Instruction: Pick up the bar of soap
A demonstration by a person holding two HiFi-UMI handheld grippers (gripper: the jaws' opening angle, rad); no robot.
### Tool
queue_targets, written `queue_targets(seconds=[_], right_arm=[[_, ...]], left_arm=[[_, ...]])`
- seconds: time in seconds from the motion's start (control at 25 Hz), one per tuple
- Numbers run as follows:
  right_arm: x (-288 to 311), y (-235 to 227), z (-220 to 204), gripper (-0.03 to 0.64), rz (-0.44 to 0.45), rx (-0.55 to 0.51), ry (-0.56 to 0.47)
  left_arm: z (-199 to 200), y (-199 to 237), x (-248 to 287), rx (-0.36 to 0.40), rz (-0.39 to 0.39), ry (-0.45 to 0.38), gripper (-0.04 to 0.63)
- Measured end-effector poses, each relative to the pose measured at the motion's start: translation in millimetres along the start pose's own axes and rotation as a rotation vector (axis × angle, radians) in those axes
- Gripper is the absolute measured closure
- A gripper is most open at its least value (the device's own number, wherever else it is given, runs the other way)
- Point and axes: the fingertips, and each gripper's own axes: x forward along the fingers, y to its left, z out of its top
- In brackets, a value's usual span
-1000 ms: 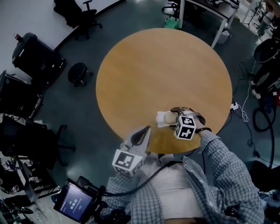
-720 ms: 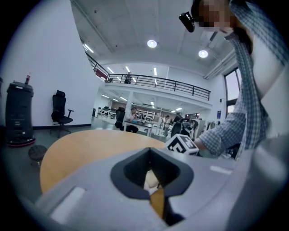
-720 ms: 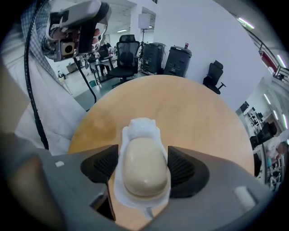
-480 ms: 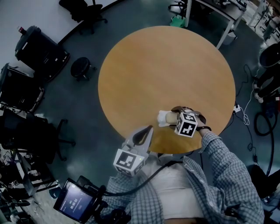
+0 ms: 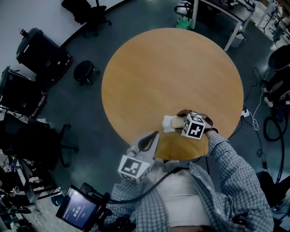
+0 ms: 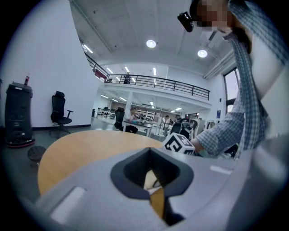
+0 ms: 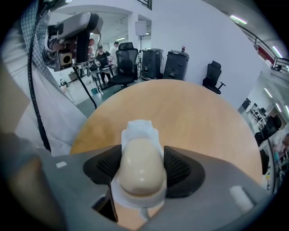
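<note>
A cream bar of soap (image 7: 141, 164) lies on a white soap dish (image 7: 140, 130) near the front edge of the round wooden table (image 5: 172, 72). In the head view the soap (image 5: 176, 121) and dish (image 5: 166, 123) show just left of the marker cube. My right gripper (image 7: 142, 171) has the soap between its jaws, which are closing, and both dark pads (image 7: 179, 168) meet the soap's sides. From above, the right gripper (image 5: 177, 122) points left. My left gripper (image 5: 151, 137) hovers at the table's front rim, shut and holding nothing; its own view shows the left gripper (image 6: 151, 173) with its jaws together.
Office chairs (image 5: 88, 11), a round stool (image 5: 84, 71) and black cases (image 5: 43, 52) stand on the floor to the left. A desk (image 5: 217, 11) is behind the table, and cables (image 5: 265, 113) lie at the right. A tablet (image 5: 79, 210) hangs at the person's waist.
The right gripper's jaws have drawn in on the soap. Both grippers and the soap stay almost where they were.
</note>
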Motion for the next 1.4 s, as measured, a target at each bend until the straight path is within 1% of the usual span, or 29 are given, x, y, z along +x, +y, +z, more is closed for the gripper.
queue_targets(seconds=[0.36,0.6,0.76,0.92,1.04,1.24,1.4], right_arm=[[-1.3,1.1,4.0,0.324,-0.009,0.043,-0.035],[-5.5,4.2,7.9,0.325,-0.024,0.067,-0.066],[-10.2,-0.7,12.2,0.325,-0.052,0.097,-0.101],[-20.3,-8.0,17.7,0.325,-0.099,0.159,-0.166],[-29.7,-11.9,22.0,0.325,-0.141,0.232,-0.237],[-50.3,-21.3,22.3,0.325,-0.196,0.457,-0.422],[-81.5,-26.4,30.1,0.327,-0.241,0.571,-0.561]], left_arm=[[-1.9,1.8,-1.6,-0.004,0.000,0.003,0.598],[-7.9,-0.7,-2.4,-0.001,-0.017,-0.001,0.598],[-5.3,0.2,-1.4,-0.007,-0.018,0.003,0.597],[-4.5,0.8,-0.2,-0.002,-0.017,0.005,0.597],[-6.7,0.8,-0.4,-0.004,-0.022,0.005,0.598],[-4.5,-0.1,2.0,-0.012,-0.046,-0.009,0.597],[0.5,-1.3,5.6,-0.016,-0.055,-0.007,0.598]])
